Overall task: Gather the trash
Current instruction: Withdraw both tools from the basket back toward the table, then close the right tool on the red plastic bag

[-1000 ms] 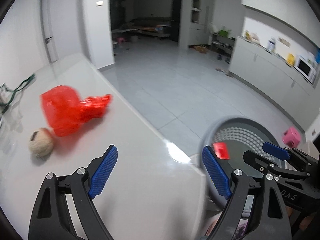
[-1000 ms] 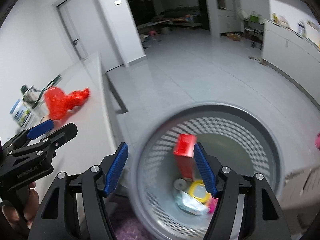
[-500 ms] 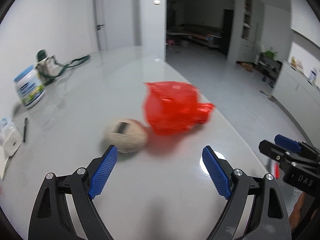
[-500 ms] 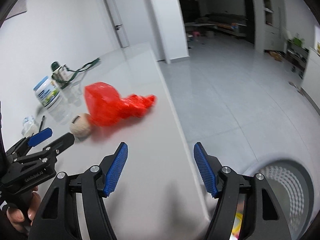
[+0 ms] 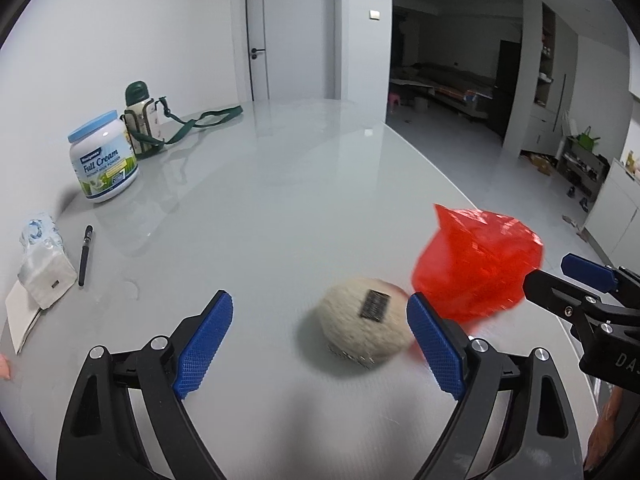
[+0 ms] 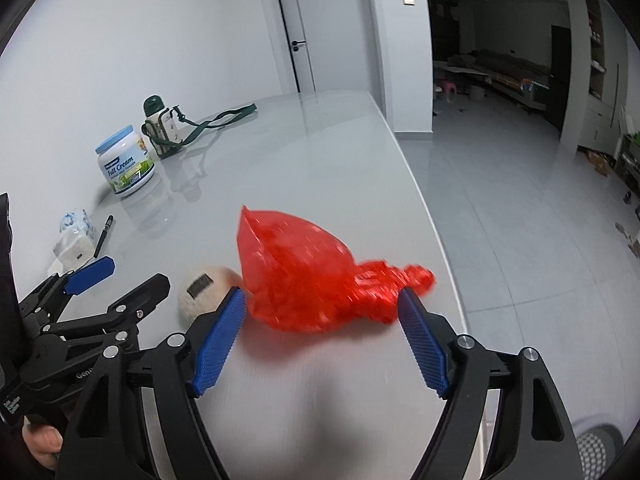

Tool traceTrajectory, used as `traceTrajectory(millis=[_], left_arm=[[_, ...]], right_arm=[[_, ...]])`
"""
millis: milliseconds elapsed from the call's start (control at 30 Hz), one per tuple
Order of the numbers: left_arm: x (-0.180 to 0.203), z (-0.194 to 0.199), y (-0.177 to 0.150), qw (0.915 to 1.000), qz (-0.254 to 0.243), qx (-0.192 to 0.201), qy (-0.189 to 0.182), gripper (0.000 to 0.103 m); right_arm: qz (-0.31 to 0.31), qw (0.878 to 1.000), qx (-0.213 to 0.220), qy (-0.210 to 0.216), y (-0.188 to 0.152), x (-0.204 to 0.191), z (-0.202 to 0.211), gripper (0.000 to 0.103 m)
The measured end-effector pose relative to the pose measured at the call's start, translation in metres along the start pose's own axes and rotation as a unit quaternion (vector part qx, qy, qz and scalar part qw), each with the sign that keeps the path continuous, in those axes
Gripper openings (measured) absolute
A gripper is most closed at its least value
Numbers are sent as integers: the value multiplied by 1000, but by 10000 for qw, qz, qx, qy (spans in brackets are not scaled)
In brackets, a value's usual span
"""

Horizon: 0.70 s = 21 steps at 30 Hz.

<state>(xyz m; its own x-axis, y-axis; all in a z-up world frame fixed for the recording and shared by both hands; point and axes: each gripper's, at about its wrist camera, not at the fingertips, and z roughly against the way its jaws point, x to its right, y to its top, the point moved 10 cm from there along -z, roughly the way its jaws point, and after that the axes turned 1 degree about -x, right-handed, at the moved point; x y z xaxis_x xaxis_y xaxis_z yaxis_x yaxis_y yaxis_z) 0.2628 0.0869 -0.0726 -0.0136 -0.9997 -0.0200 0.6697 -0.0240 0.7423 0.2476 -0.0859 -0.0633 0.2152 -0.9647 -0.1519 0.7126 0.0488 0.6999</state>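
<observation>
On the desk (image 5: 304, 184), seen from the left wrist, the left gripper (image 5: 318, 336) has turned away from the bin it faced a second ago and now looks at the pale round ball (image 5: 366, 322). Its jaws are wide open and hold nothing, and the ball sits just by the right-hand pad. A red plastic bag (image 5: 476, 264) lies right beside the ball, maybe touching it. Far off by the wall stand a milk powder tub (image 5: 104, 160) and a green-capped bottle (image 5: 139, 120), which look like things to keep. From the right wrist, the right gripper (image 6: 320, 344) has also swung back from the bin, so I think the last piece is dropped and a new pick is starting. Its jaws are wide open and empty, with the red plastic bag (image 6: 308, 280) just ahead between them. The bag lies longways across the view, fat end to the left and twisted tail pointing right, toward the desk's edge.
</observation>
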Motion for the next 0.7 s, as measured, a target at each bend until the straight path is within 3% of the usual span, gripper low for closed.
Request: traceTrajectory(millis=[433,700], left_arm=[[-22,-17,-4,9996,266,-138,2,90],[-20,-22,-6,9992,303,-230,-99,90]], right_arm=[[372,9983,-272,-355,6,-10,-52,76],[286,9981,-369,-393,-1,-1,-68,76]])
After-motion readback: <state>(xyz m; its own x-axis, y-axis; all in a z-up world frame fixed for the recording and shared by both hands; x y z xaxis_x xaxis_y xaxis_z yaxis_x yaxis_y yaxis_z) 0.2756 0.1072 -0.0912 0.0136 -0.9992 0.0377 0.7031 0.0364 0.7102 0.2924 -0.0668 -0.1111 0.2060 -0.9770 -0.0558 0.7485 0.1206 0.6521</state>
